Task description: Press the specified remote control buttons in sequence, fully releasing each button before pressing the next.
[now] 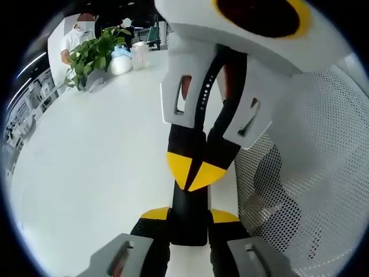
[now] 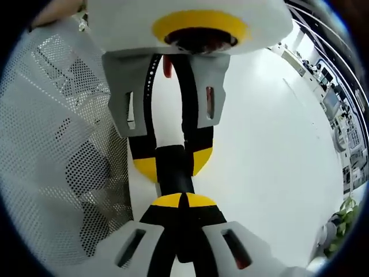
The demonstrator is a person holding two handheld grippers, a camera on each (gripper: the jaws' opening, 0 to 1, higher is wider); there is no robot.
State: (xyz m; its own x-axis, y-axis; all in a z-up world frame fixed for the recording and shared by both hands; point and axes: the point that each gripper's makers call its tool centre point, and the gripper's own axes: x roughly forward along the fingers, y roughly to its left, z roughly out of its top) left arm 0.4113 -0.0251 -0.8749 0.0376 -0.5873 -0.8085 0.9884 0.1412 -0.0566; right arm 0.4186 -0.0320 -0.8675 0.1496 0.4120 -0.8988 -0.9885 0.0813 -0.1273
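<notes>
Here both tools, left (image 1: 187, 222) and right (image 2: 183, 202), pinch a black remote (image 1: 188, 210) above a white table (image 1: 86, 173) by a perforated screen (image 1: 323, 150).

A white table (image 1: 86, 161) carries a leafy green plant (image 1: 95, 55) and, beside it, pale containers (image 1: 128, 57) — possibly jugs — near a white perforated panel (image 1: 323, 173).
</notes>
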